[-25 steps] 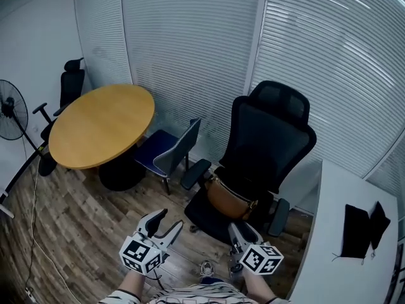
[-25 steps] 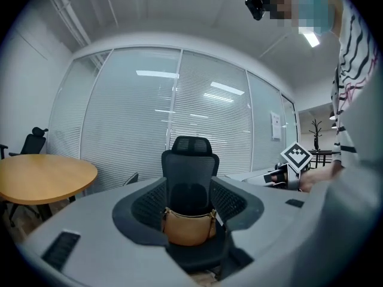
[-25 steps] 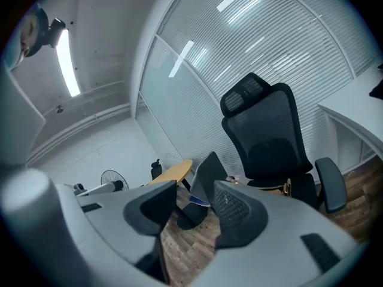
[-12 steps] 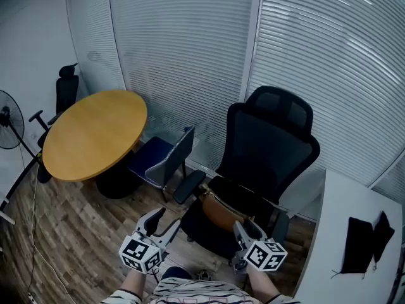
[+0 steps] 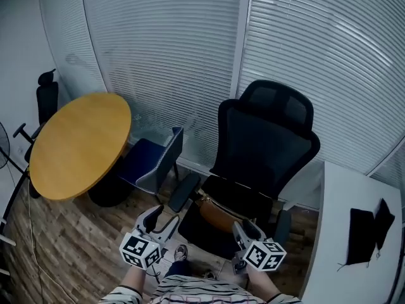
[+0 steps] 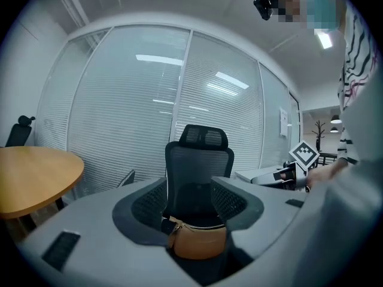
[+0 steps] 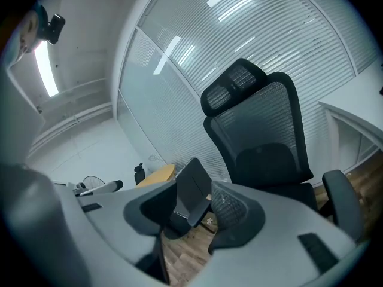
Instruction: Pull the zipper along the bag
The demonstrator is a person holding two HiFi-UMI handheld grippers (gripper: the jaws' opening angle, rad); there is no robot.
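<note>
Two grippers short of the brown bag (image 5: 218, 213) on the office chair (image 5: 266, 147)
The bag lay on the chair's seat, near its front edge. The left gripper (image 5: 161, 219) and right gripper (image 5: 243, 232) each had jaws spread apart, holding nothing (the left one faced the bag squarely).
</note>
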